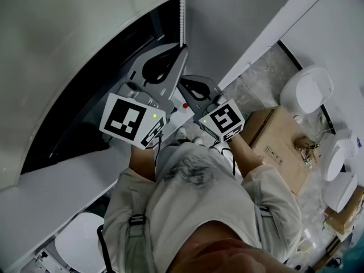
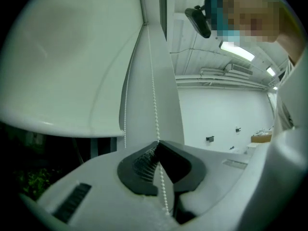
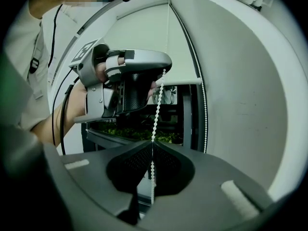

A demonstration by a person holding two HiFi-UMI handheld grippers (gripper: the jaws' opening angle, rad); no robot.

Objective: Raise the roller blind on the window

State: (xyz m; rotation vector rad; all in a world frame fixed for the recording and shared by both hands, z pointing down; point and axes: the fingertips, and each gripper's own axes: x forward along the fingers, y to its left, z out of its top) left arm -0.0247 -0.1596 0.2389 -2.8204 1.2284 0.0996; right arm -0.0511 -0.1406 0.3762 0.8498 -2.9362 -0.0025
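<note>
**Both grippers clamped on one strand, left above right**

The bead chain (image 3: pixel 158 109) is seen hanging straight down, its long axis vertical, beside the roller blind (image 3: pixel 183 47), which covers only the upper part of the window (image 1: pixel 74 112). The left gripper (image 2: pixel 158 142) is pressed together on the chain, with the beads running up from between its jaws toward the top of the frame. The right gripper (image 3: pixel 152 143) is likewise clamped on the same strand, and in its view the left gripper is seen higher up the chain, in the upper left of the frame. The loop's second strand is left free at the right of that frame.

The coming pull is judged to run along the chain's own line. The left gripper is placed higher, so the longer downward travel is available to it. The right grip would probably have to be released first.
</note>
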